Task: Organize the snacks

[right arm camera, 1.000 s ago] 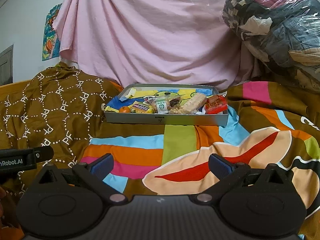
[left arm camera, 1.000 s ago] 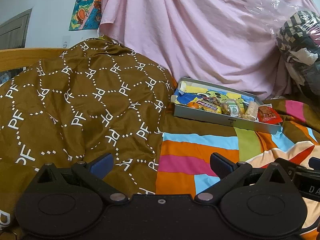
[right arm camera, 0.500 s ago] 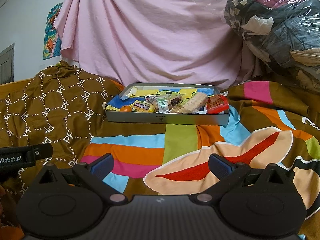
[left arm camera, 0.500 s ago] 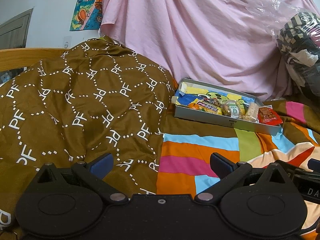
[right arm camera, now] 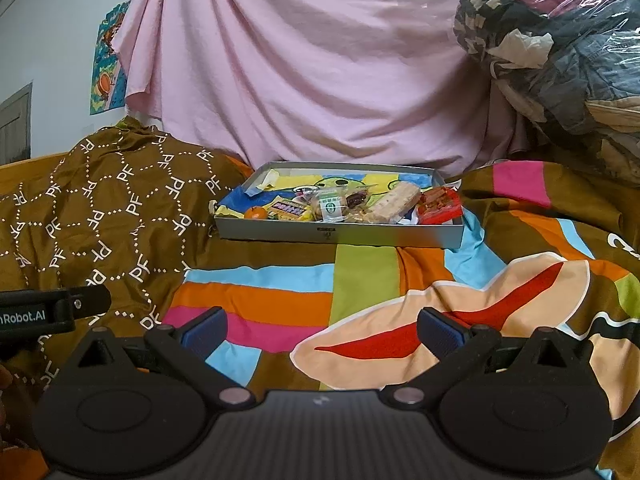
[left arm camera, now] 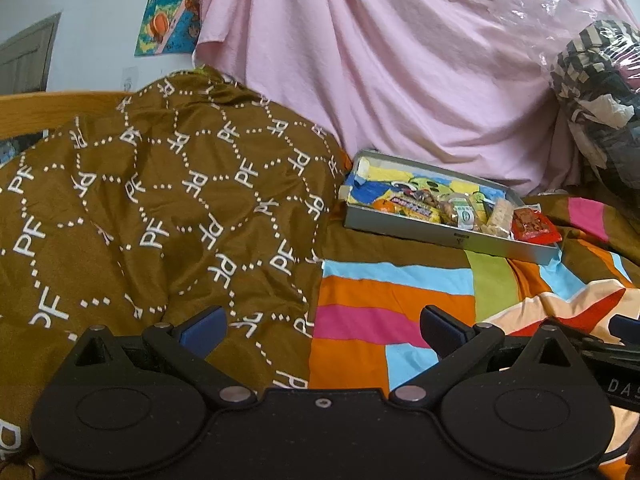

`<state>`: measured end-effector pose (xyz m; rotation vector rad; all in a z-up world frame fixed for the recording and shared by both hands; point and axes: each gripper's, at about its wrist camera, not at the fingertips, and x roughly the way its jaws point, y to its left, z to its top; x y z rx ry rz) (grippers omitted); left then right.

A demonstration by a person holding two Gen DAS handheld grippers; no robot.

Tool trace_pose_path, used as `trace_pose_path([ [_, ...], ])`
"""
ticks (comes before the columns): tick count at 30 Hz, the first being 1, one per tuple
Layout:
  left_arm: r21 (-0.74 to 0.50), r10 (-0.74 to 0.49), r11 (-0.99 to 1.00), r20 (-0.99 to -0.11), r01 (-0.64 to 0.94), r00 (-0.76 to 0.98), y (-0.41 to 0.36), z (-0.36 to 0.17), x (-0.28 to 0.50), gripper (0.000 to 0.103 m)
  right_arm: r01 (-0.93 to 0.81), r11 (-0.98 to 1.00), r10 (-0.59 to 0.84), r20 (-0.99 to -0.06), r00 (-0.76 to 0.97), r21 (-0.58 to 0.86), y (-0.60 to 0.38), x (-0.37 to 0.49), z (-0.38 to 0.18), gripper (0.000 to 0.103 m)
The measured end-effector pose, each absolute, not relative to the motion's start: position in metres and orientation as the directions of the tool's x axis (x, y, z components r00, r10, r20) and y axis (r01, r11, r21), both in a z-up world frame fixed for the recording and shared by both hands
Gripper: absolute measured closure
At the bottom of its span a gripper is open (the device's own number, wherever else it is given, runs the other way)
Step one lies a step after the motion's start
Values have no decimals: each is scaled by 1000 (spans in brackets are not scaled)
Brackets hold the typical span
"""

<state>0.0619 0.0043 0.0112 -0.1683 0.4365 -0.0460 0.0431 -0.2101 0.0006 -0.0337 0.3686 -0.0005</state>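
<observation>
While you hold both tools low over the bed, left tool and right tool gape wide, carrying nothing. Bedspread ahead is bare of snacks. Further on, the tray holds the snacks bunched in a row. Versus a second ago, barely any shift; nothing rearranged, stage unclear.

A shallow grey tray lies flat on the bed, open-topped. Inside, in a row along its near wall: an orange, a yellow bar, clear-wrapped pieces, a pale bar, a red packet.
</observation>
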Motion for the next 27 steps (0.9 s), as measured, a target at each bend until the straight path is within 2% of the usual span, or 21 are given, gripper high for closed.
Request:
trace_pose_path([
  [3, -173, -59, 985, -468, -26, 882, 5, 11, 67, 1, -7, 999, -8, -358, 934, -41, -210, 42, 1, 0],
  [6, -156, -22, 986, -483, -61, 875, 7, 10, 68, 1, -10, 999, -7, -359, 933, -45, -210, 42, 2, 0],
  [27, -154, -35, 987, -475, -44, 879, 7, 12, 66, 1, -13, 999, -5, -363, 932, -47, -209, 42, 1, 0],
])
